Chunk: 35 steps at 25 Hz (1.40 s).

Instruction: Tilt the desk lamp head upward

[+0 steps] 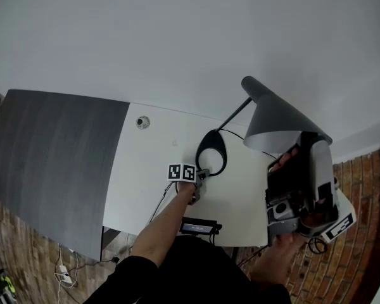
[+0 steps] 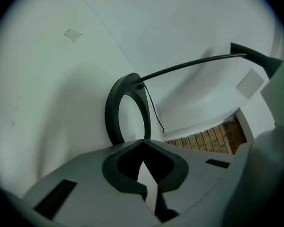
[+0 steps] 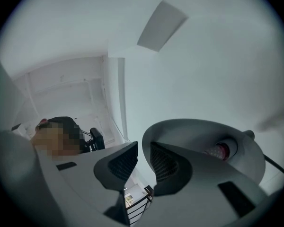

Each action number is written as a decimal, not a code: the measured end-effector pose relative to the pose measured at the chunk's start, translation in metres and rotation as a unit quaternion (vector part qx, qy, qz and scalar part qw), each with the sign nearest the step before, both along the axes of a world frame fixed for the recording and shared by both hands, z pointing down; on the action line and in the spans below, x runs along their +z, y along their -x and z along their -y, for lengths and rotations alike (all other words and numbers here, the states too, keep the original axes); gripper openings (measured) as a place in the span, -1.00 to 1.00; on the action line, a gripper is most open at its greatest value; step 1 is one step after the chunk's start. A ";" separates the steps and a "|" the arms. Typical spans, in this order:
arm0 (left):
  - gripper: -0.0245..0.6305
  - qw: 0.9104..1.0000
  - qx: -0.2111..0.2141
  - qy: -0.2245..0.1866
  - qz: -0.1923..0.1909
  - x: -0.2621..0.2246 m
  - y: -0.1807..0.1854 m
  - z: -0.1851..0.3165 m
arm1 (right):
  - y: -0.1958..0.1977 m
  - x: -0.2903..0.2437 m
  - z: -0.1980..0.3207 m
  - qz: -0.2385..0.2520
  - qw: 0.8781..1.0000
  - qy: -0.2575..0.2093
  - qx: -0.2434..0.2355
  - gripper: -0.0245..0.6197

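Head view: the desk lamp stands on the white surface (image 1: 153, 170). Its dark ring base (image 1: 212, 152) lies at frame centre. A thin arm (image 1: 235, 113) rises from the base toward the upper right, and the grey conical lamp head (image 1: 273, 116) sits at its top, right of centre.

Left claw (image 2: 142, 143), at the bottom of the left gripper view: the jaws are together at their tips, with nothing between them. The tips lie against the near edge of the ring base. A thin cord (image 2: 154, 113) runs down from the arm's foot.

Right claw (image 3: 144, 156), lower centre of the right gripper view: it looks up into the open shade, where the bulb (image 3: 220, 150) shows at the right. The jaws stand slightly apart. The lamp head's rim sits in the gap at their tips, with a sliver of background between it and the left-hand jaw. Contact with the other jaw cannot be told.
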<state>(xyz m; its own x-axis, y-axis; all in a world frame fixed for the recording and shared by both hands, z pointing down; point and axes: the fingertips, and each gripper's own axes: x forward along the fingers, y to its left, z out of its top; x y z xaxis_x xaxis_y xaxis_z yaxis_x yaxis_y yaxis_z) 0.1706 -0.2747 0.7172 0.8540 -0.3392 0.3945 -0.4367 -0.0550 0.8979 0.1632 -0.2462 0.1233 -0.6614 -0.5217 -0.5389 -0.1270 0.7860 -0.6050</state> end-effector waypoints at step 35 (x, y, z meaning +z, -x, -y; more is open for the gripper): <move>-0.89 0.962 -0.076 -0.055 -0.256 -0.122 0.101 -0.045 | -0.008 0.172 -0.062 -0.075 0.972 0.205 0.087 -0.65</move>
